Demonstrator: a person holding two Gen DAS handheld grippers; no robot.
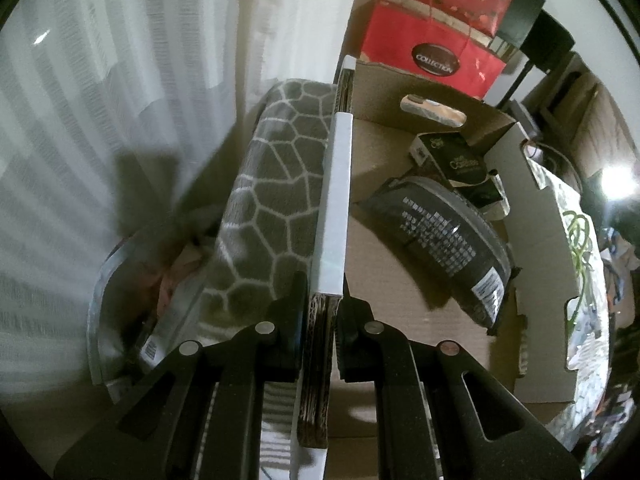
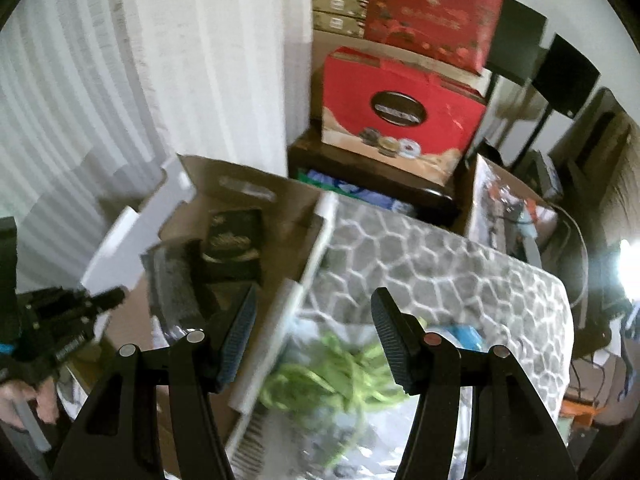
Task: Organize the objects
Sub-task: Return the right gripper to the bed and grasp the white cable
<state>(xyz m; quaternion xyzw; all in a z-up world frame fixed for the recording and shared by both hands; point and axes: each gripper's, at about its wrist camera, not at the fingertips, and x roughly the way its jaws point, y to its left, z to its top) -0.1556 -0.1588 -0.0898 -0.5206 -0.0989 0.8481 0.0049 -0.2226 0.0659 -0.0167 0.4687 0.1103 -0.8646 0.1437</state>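
The left hand-held gripper (image 1: 322, 320) is pinched tight on the edge of a cardboard box wall (image 1: 335, 200), which stands up between its two black fingers. That wall has a white top strip and brown wavy cardboard under it. Inside the cardboard box (image 1: 400, 300) lie a dark grey pouch (image 1: 444, 236) with small white print and a black carton (image 1: 456, 160) with gold letters, the carton just behind the pouch and touching it. On the other side of the wall hangs a grey blanket (image 1: 272, 200) with a white honeycomb pattern, and next to it sits a clear plastic bag (image 1: 120, 292) with something pinkish inside. Behind the box is a red gift bag (image 1: 432, 52) with the word COLLECTION on it. White curtains (image 1: 120, 100) fill the left side. The right hand-held gripper (image 2: 314, 340) has its fingers apart and nothing is between them. It hangs above a green cord (image 2: 332, 376) that lies bunched on a shiny silver bag (image 2: 340, 440), right beside the white rim of the box. This view is blurry. Past the cord is the same grey honeycomb blanket (image 2: 440, 264). At the left edge of this view the left hand-held gripper shows as a black block, with a person's hand (image 2: 24, 400) under it.
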